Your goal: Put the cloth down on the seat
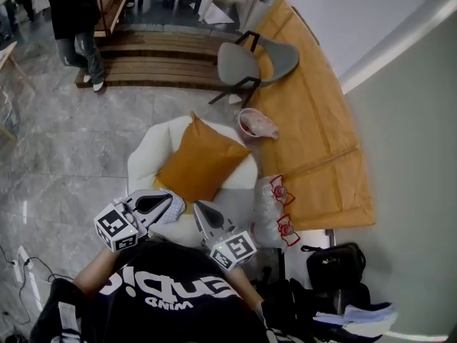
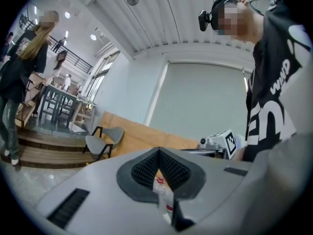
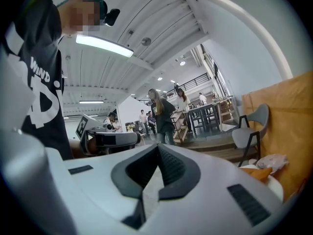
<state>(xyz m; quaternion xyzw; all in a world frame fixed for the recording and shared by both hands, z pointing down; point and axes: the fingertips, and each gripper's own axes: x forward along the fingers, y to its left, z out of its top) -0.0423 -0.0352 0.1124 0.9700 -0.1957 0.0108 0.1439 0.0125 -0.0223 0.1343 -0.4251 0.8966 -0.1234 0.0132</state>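
A crumpled pinkish cloth [image 1: 257,123] lies on the orange mat just beyond the round white seat [image 1: 146,156]; it also shows in the right gripper view [image 3: 271,161]. An orange cushion [image 1: 200,159] leans on the seat. I hold both grippers close to my chest, above the seat's near edge and far from the cloth. My left gripper [image 1: 170,204] points right with its jaws closed together [image 2: 159,152]. My right gripper [image 1: 198,209] points up-left, jaws also meeting at the tip [image 3: 157,147]. I see nothing gripped in either.
Clear plastic bags with red print [image 1: 275,206] lie right of the seat. A grey chair [image 1: 253,63] stands beyond the cloth, by wooden steps [image 1: 157,63]. A person [image 1: 75,20] stands at the far left. Black bags [image 1: 335,263] sit at my right.
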